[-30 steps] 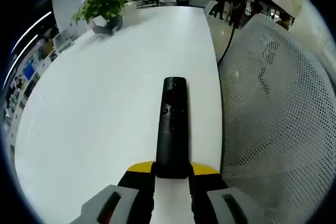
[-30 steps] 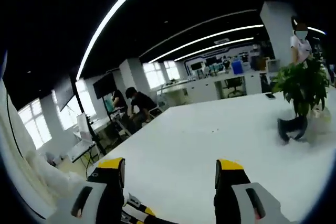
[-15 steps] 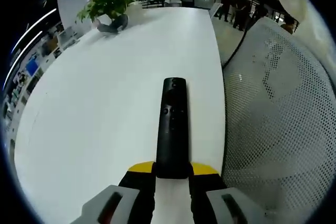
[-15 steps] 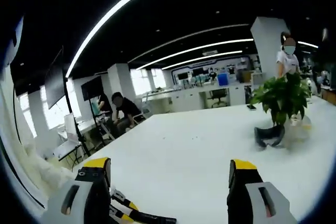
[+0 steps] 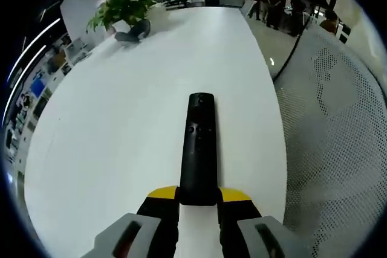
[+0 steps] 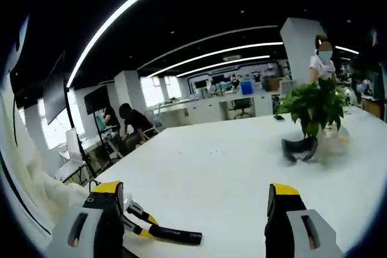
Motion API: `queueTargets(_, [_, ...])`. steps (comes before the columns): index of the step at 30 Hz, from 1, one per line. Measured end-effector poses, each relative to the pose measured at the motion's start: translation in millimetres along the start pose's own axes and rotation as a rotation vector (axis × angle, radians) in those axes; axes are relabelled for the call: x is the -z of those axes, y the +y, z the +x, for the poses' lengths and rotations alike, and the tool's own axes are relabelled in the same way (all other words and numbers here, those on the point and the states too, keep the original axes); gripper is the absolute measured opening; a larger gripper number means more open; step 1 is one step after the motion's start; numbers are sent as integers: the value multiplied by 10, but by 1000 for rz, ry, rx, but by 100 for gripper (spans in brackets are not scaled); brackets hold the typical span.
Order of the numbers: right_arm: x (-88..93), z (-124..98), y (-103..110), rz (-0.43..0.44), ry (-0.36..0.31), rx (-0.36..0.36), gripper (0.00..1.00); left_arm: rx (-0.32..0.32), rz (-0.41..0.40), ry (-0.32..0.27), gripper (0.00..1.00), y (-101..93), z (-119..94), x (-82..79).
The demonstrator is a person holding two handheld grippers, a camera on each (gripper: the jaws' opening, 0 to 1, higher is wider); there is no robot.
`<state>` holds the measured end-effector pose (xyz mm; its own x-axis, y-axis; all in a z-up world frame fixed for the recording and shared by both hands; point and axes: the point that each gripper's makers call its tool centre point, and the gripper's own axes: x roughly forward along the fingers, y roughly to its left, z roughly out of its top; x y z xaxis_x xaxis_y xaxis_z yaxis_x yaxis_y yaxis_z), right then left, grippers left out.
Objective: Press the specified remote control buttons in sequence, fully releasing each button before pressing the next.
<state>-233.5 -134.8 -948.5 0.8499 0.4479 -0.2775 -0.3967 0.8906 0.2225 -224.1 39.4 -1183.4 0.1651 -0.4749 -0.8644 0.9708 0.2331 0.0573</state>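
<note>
The right gripper's view has tilted down since a second ago, bringing the remote's tip into sight at its near left. The left gripper (image 5: pixel 198 200) pinches the near end of the remote (image 5: pixel 198 149) above the white table (image 5: pixel 109 131), buttons up. The right gripper (image 6: pixel 192 222), jaws spread, hovers beside it; no button is pressed yet, I judge.

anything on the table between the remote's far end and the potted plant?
Nothing: in the left gripper view the white table is bare from the tip of the remote, held in the left gripper, to the potted plant at the far end.
</note>
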Motion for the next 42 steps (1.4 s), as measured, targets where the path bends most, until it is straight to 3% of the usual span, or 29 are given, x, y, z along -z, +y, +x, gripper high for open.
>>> queueTargets(12, [82, 75, -61, -12, 26, 35, 96, -28, 15, 23, 23, 443, -39, 26])
queueTargets(25, [107, 115, -154, -24, 50, 57, 99, -64, 18, 43, 23, 934, -25, -23])
queueTargets(34, [246, 210, -61, 18, 77, 43, 99, -69, 11, 58, 23, 1224, -7, -14])
queueTargets(42, [279, 278, -142, 39, 82, 58, 99, -70, 39, 87, 23, 1472, 9, -13])
